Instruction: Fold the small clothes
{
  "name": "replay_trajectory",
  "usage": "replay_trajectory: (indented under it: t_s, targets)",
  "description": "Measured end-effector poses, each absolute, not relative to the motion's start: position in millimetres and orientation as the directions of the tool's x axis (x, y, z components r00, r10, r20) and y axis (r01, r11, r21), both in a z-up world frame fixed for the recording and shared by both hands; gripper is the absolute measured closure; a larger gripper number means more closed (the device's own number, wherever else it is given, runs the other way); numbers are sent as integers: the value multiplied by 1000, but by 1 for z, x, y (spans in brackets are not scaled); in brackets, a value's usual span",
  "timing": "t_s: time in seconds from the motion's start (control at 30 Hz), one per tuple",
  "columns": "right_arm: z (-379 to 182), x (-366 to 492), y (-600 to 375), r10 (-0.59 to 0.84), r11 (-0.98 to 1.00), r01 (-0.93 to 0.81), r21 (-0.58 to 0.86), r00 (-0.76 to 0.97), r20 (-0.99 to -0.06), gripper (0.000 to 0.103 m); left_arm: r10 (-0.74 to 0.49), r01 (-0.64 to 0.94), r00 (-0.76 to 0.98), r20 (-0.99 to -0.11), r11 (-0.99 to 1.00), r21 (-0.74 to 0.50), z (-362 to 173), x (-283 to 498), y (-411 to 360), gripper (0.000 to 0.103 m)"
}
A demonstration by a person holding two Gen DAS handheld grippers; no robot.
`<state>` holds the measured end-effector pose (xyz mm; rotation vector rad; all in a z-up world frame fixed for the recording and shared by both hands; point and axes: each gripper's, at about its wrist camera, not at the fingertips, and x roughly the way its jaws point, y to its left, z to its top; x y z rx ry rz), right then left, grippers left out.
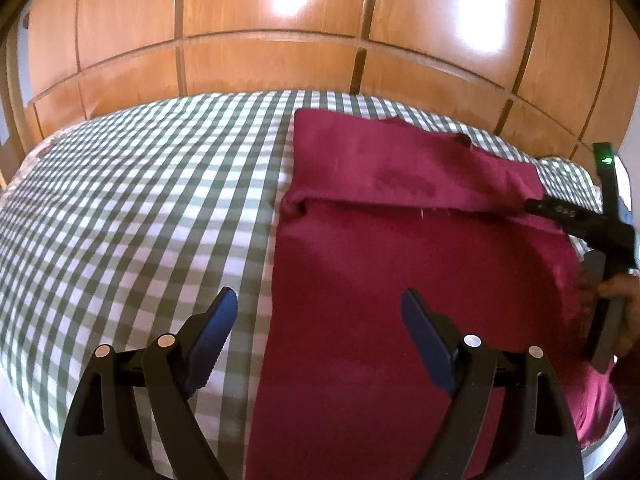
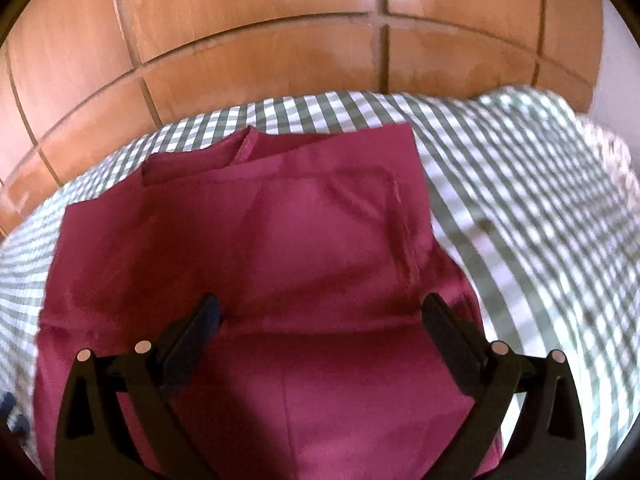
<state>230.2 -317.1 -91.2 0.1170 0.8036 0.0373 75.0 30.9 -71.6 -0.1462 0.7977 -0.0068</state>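
Over the bed, left gripper (image 1: 316, 300) spread wide, empty, straddling the left edge of the maroon garment (image 1: 380, 260). Right gripper (image 2: 320, 306) also spread, nothing clamped, above the garment's fold. Garment lies flat, partly folded, on the checkered bedsheet (image 1: 140, 200); possibly shorts, blurry. Wooden wardrobe (image 1: 280, 40) behind.
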Motion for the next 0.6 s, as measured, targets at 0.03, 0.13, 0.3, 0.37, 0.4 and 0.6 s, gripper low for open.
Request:
replay_trajectory:
  t_s: [0.03,0.13,0.3,0.37,0.4,0.6]
  targets:
    - [-92,226,-321,83,991,17,130,690,-719,2,-62,-48,694,-718,990,-132,-74,73,31,20]
    - [-98,212,-332,76,989,38,140,682,-727,2,-65,-41,683,-727,991,-127,-79,69,30,20]
    - [-114,190,-346,67,991,43,128,662,-746,2,-66,-36,676,-734,992,-123,-82,63,30,20]
    - [-116,180,-345,55,995,29,98,660,-749,2,-66,-34,674,-736,992,-120,-83,61,32,20]
    - [-117,175,-344,48,997,16,77,655,-754,2,-68,-33,672,-738,992,-121,-84,59,33,20]
    - [-124,145,-354,43,998,0,55,639,-768,2,-69,-36,659,-749,992,-123,-89,54,39,20]
